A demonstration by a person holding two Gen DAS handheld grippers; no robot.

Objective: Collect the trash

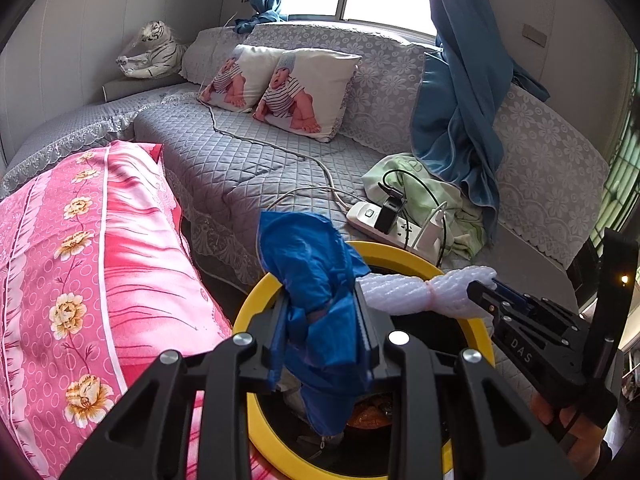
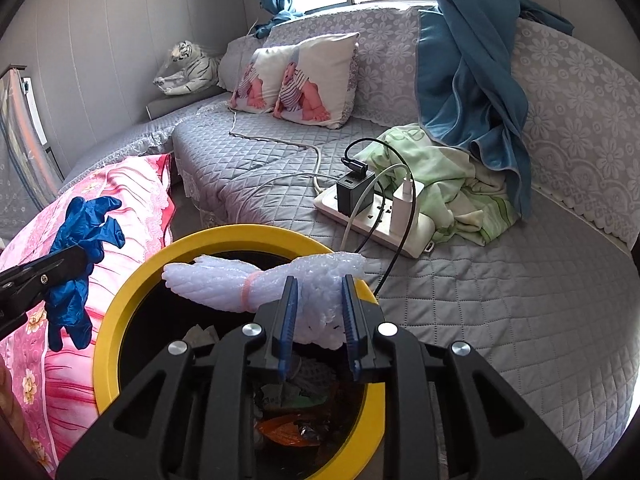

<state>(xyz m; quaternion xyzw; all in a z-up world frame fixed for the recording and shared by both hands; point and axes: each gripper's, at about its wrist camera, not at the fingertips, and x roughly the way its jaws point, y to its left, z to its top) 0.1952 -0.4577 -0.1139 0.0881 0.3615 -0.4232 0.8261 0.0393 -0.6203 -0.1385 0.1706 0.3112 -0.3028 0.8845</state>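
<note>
From the left wrist, I am gripping the blue gloves [image 1: 316, 288] in the left gripper [image 1: 320, 320], over the yellow-rimmed bin [image 1: 256, 300].

From the right wrist, I am pinching the tied bubble wrap [image 2: 264, 280] in the right gripper [image 2: 318, 320] above that bin; wrappers are already lying inside. Both drops are, I judge, still pending.

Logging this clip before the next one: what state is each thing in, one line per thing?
Left tongs: shut on blue gloves, above the bin.
Right tongs: bubble wrap bundle between the pads, over the bin opening.
Bin: open, yellow rim, trash already inside.
Power strip: on the sofa, black adapter and white charger plugged in.
Blue curtain: draped onto the sofa.
</note>
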